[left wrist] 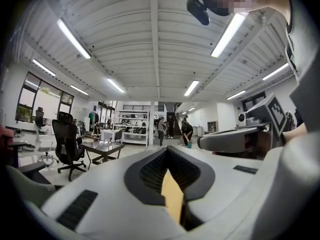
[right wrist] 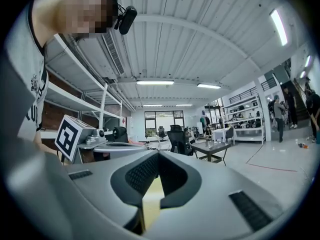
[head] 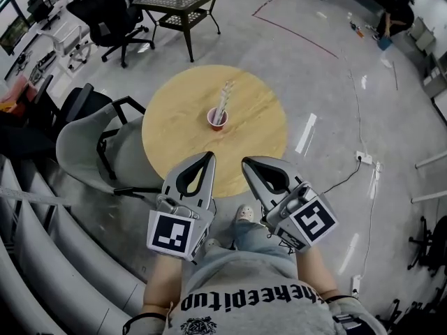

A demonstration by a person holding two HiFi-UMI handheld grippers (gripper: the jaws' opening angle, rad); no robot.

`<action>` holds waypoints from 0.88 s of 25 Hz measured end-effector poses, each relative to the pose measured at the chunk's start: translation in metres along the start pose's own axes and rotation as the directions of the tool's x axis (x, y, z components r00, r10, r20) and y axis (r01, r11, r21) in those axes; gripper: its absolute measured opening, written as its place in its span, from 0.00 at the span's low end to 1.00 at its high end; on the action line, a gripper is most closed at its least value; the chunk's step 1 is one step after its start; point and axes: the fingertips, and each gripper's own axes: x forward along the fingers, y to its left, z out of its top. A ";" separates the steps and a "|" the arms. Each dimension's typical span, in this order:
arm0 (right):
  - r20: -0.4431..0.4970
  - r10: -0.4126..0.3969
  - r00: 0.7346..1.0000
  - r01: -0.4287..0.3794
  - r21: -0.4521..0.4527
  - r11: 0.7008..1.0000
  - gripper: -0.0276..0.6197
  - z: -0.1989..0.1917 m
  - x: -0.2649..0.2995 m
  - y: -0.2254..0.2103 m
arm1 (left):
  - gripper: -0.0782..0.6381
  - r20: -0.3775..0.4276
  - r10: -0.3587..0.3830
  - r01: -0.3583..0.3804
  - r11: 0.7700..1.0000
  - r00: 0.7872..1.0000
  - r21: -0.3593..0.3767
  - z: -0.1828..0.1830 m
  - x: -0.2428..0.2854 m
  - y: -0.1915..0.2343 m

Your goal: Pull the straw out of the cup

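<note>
Now I hold the left tool [head: 209,158] and right tool [head: 246,162] at the near edge of the counter [head: 174,124], both pressed together and empty; the straw [head: 223,102] stands in the red cup [head: 217,120] mid-counter.

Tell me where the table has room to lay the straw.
The round wooden table is bare everywhere except its centre, where the small red cup holds the pale straw. Widest patches: left and right of it. A grey chair crowds the left edge.
</note>
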 end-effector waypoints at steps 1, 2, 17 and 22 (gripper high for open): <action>-0.001 0.006 1.000 -0.006 -0.001 1.000 0.06 0.000 0.002 -0.005 | 0.14 -0.009 0.000 0.000 1.000 1.000 0.002 -0.001 0.006 0.000; -0.002 0.013 1.000 -0.013 -0.003 1.000 0.06 0.000 0.004 -0.010 | 0.14 -0.029 -0.001 0.001 1.000 1.000 0.001 -0.003 0.011 -0.001; -0.042 0.142 0.989 -0.144 -0.034 0.989 0.06 -0.007 0.025 -0.061 | 0.14 -0.105 0.035 -0.036 0.999 0.994 -0.002 -0.011 0.077 0.001; -0.020 0.165 0.986 -0.165 -0.024 0.986 0.06 -0.006 0.023 -0.076 | 0.14 -0.109 0.074 -0.073 0.997 0.991 0.010 -0.009 0.086 -0.002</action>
